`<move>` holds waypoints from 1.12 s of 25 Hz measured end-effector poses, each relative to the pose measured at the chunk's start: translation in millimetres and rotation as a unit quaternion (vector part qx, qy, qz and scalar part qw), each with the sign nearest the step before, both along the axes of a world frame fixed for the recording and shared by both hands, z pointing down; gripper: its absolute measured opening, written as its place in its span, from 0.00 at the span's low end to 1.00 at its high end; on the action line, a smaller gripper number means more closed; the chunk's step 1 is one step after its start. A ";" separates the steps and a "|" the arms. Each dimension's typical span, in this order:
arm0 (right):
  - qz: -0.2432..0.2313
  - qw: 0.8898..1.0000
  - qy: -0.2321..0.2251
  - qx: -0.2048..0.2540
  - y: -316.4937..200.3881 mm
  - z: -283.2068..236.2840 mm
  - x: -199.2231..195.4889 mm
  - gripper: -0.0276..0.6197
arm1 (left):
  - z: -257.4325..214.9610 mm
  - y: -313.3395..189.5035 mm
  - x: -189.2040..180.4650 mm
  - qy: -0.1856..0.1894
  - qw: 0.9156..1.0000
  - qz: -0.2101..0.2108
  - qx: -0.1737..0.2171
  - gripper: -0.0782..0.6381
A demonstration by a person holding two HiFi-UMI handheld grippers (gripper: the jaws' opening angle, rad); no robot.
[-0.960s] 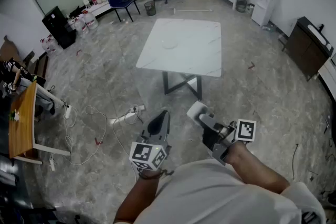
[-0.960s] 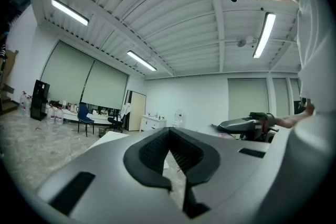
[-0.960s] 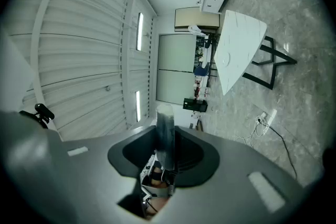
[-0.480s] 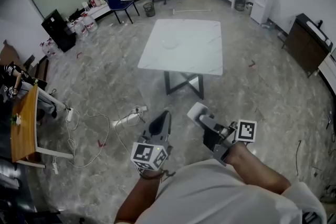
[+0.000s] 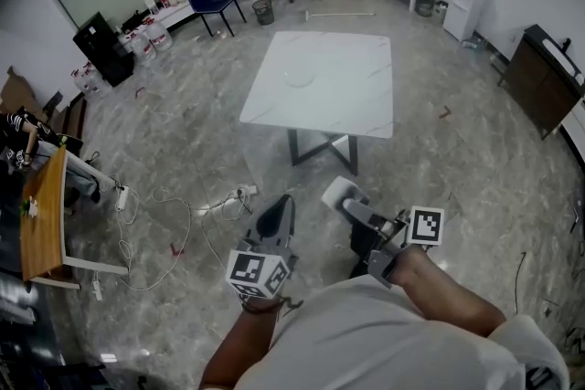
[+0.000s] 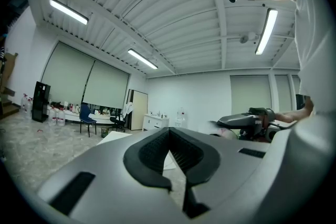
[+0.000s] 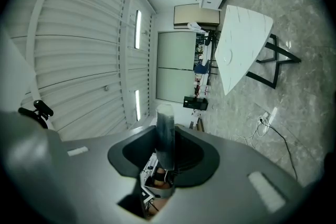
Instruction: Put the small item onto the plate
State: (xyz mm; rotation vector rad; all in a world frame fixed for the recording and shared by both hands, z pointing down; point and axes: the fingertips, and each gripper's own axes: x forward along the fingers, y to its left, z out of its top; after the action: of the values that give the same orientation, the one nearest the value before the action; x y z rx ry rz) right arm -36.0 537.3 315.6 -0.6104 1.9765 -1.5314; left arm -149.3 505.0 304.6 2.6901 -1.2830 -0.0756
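A clear glass plate (image 5: 297,76) lies on the white marble-top table (image 5: 356,105), well ahead of me across the floor. My right gripper (image 5: 343,195) is held low in front of my body, shut on a small pale grey round item (image 5: 338,191). In the right gripper view that item (image 7: 165,131) stands edge-on between the dark pads. To its left my left gripper (image 5: 278,216) points forward, its jaws shut with nothing in them. The left gripper view shows the pads (image 6: 152,157) meeting in a V. Both grippers are far short of the table.
Cables and a power strip (image 5: 239,192) trail over the floor left of the table's dark legs (image 5: 320,146). A wooden desk (image 5: 41,215) stands at the far left, a dark cabinet (image 5: 548,78) at the right. Chairs and white cupboards line the back wall.
The head view has shifted slightly, so the table sits a little differently in the frame. Both grippers keep their places and grips.
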 end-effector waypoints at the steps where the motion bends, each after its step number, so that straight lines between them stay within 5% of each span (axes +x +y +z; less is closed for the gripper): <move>1: -0.003 1.000 -0.001 -0.001 -12.3 -0.8 2.6 0.20 | -1.4 -11.9 2.1 0.000 1.000 -0.004 0.000 0.12; 18: -0.074 0.997 0.008 -0.012 -222.3 9.7 96.3 0.20 | 9.8 -208.1 88.4 -0.001 0.996 -0.087 -0.007 0.12; 28: -0.070 0.997 0.010 -0.027 -317.5 31.4 82.3 0.20 | 26.7 -306.8 80.1 -0.003 0.997 -0.077 -0.016 0.12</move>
State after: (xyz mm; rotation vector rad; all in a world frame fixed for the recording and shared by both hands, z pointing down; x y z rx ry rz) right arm 46.2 219.7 347.0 -0.5211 2.0354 -1.6724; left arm -69.2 198.3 331.3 2.5638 -1.4775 -0.0648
